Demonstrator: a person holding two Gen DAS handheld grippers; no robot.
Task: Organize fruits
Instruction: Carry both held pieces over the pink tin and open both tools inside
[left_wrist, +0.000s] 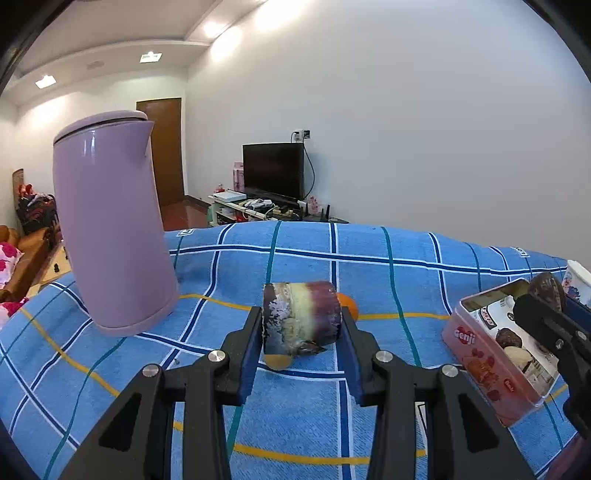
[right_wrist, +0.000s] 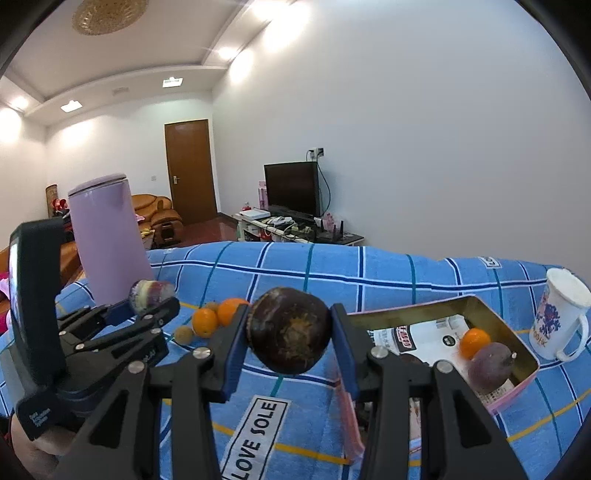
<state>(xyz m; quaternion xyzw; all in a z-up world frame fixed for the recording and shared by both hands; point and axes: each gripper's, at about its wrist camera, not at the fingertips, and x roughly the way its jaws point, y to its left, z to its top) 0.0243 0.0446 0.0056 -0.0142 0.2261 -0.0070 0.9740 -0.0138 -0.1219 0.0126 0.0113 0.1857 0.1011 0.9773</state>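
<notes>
While the right tool (right_wrist: 290, 332) is gripping a dark fruit (right_wrist: 289, 330) and the left tool (left_wrist: 301, 325) a purple one (left_wrist: 301, 317), both are carrying; next, release into the tin (right_wrist: 517, 345).

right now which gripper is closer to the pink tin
Right. The right gripper, shut on a dark round fruit, sits just beside the pink tin's near edge. The left gripper, gripping a sugarcane piece, is farther off by the purple kettle.
</notes>
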